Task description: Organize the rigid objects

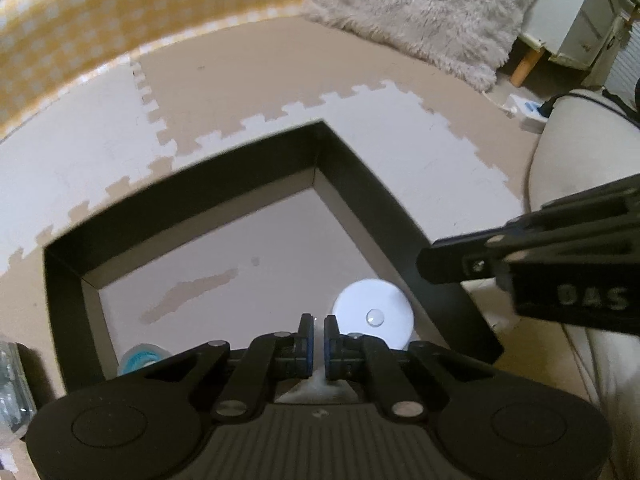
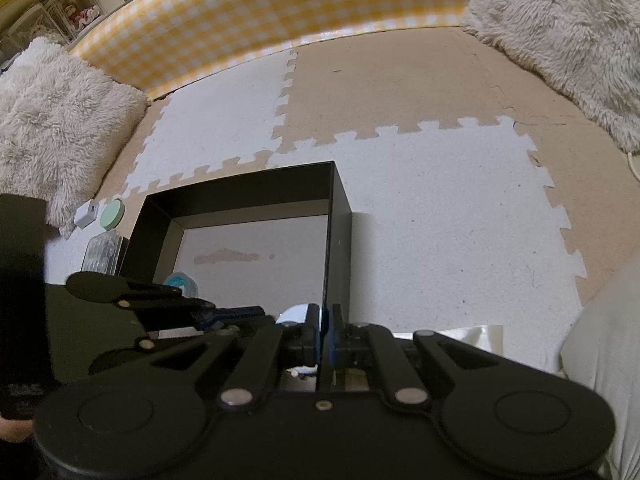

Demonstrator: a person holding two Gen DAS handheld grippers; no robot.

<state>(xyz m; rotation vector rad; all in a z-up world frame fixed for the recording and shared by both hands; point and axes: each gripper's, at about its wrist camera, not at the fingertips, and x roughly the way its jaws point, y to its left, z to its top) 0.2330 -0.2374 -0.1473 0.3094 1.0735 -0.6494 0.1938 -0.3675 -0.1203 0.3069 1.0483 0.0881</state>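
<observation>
The black box [image 1: 180, 188] is sitting open on the foam mat [image 2: 440, 200], and two items are lying on its pale floor. A white disc [image 1: 372, 316] is resting close to the right wall, and a small blue piece [image 1: 140, 360] is lying by the near left corner. A brownish scuff is showing across the middle of the floor. Outside the box, along its left wall, a clear case [image 2: 102, 254] is lying nearest. A green disc [image 2: 113, 212] and a white cube [image 2: 86, 214] are sitting side by side farther back, beside a shaggy cushion [image 2: 52, 112]. The left gripper [image 1: 318, 332] is hanging over the near part of the box with its jaws clenched, and nothing is showing between the tips. The right gripper [image 2: 325, 328] is clenched as well. The thin edge of the box's right wall is running straight in between its pads, so it is appearing to grasp that wall. The near wall of the box is being covered by both gripper bodies. The blue piece is partly cut off in both views and its kind is hard to make out. Something white is showing under the left gripper's linkage, too hidden to identify. The case's contents are blurring out. A yellow checked panel [image 2: 260, 20] is bordering the mat at the back.
</observation>
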